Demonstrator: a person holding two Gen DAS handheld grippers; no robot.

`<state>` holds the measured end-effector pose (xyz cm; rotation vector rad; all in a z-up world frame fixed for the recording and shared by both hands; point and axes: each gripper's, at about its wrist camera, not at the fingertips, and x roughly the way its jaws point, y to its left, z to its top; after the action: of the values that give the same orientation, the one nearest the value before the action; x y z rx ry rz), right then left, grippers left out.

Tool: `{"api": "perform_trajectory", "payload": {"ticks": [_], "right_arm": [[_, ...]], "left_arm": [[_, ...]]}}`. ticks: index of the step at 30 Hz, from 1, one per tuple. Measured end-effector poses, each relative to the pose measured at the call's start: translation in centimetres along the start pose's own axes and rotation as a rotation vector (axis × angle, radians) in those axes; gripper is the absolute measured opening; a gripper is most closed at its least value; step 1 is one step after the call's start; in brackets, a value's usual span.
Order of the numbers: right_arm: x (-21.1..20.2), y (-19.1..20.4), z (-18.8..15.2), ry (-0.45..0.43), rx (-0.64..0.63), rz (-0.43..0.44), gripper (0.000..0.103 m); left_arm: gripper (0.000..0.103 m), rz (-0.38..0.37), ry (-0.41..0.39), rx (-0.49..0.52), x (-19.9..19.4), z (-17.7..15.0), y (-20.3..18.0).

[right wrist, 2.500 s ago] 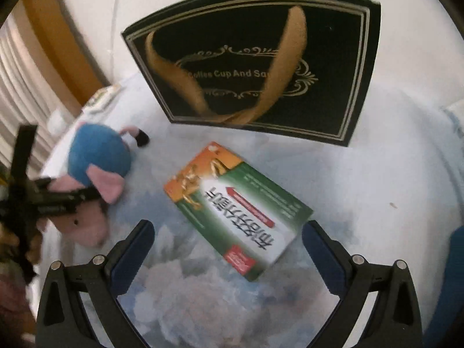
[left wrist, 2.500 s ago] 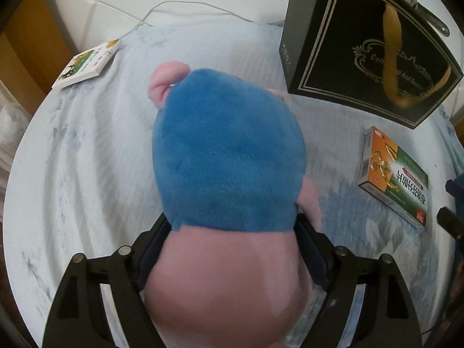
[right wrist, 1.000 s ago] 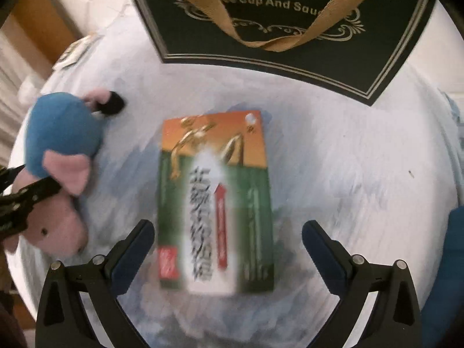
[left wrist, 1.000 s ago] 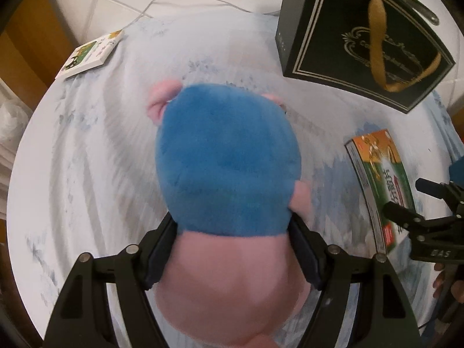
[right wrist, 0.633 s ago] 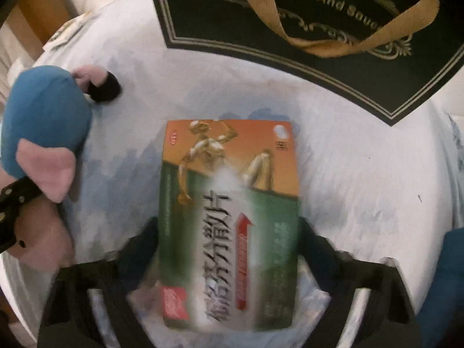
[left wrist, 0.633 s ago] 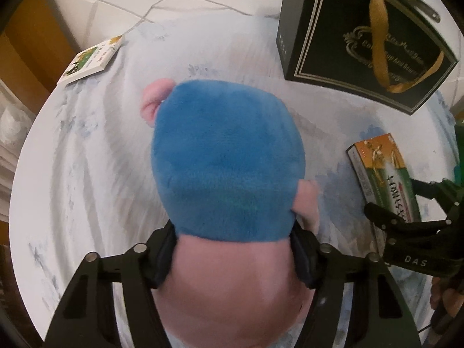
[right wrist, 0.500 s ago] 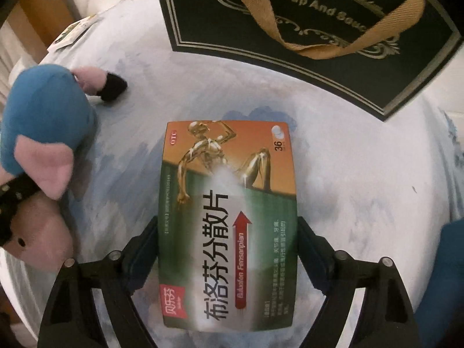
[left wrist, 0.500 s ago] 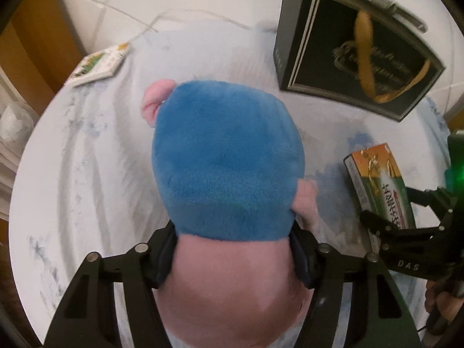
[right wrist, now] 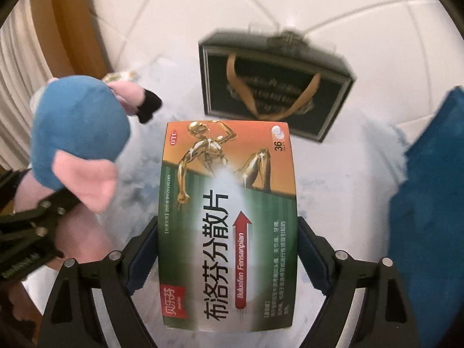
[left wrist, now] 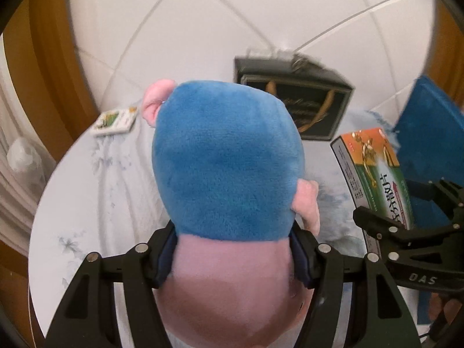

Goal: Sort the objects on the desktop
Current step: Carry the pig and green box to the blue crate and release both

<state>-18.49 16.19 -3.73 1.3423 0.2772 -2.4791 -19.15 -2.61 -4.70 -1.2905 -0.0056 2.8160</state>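
Observation:
My left gripper (left wrist: pixel 232 255) is shut on a pink plush pig in a blue top (left wrist: pixel 226 168), held up above the round table (left wrist: pixel 87 203); the pig (right wrist: pixel 75 139) also hangs at the left of the right wrist view. My right gripper (right wrist: pixel 227 249) is shut on an orange and green medicine box (right wrist: pixel 229 203), its pads pressing the long sides, and lifts it off the table. In the left wrist view that medicine box (left wrist: pixel 374 174) appears at the right edge. A black gift bag with gold handles (right wrist: pixel 275 87) stands at the table's far side.
A small white and green packet (left wrist: pixel 114 119) lies at the table's far left edge. A blue cloth object (right wrist: pixel 429 203) fills the right side. White floor tiles (left wrist: pixel 203 29) lie beyond the table, a wooden frame and a radiator at the left.
Both grippers have risen from the table, carrying the pig and the box; the right gripper shut on the box about half a second ago. The gift bag now looks smaller and farther below.

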Motion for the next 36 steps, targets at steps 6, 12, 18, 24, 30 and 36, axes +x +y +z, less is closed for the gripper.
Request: {"api": "perform_trajectory", "payload": {"ticks": [6,12,18,24,30,36], "right_arm": [[-8.5,1.4,-2.7,-0.129,0.026,-0.035,0.087],[-15.7,0.9,-5.9,-0.242,0.077,-0.089,0.087],[-21.9,-0.9,-8.9,-0.341,0.146,-0.170,0.087],[-27.8,-3.8,-12.1,-0.409,0.230,-0.235,0.087],[-34.0,-7.4,-15.2,-0.494,0.314,-0.369,0.087],[-37.3,-11.7,-17.9,-0.524,0.400,-0.505,0.087]], "left_arm": [[0.064,-0.032,-0.113,0.055,-6.2,-0.8,-2.2],[0.064,-0.090,-0.187,0.121,-10.5,-1.2,-5.0],[0.065,-0.157,-0.242,0.196,-13.4,-1.1,-9.1],[0.065,-0.244,-0.316,0.273,-16.3,-0.5,-14.2],[0.065,-0.338,-0.388,0.346,-19.4,0.1,-20.8],[0.065,-0.433,-0.447,0.423,-22.4,0.2,-28.2]]}}
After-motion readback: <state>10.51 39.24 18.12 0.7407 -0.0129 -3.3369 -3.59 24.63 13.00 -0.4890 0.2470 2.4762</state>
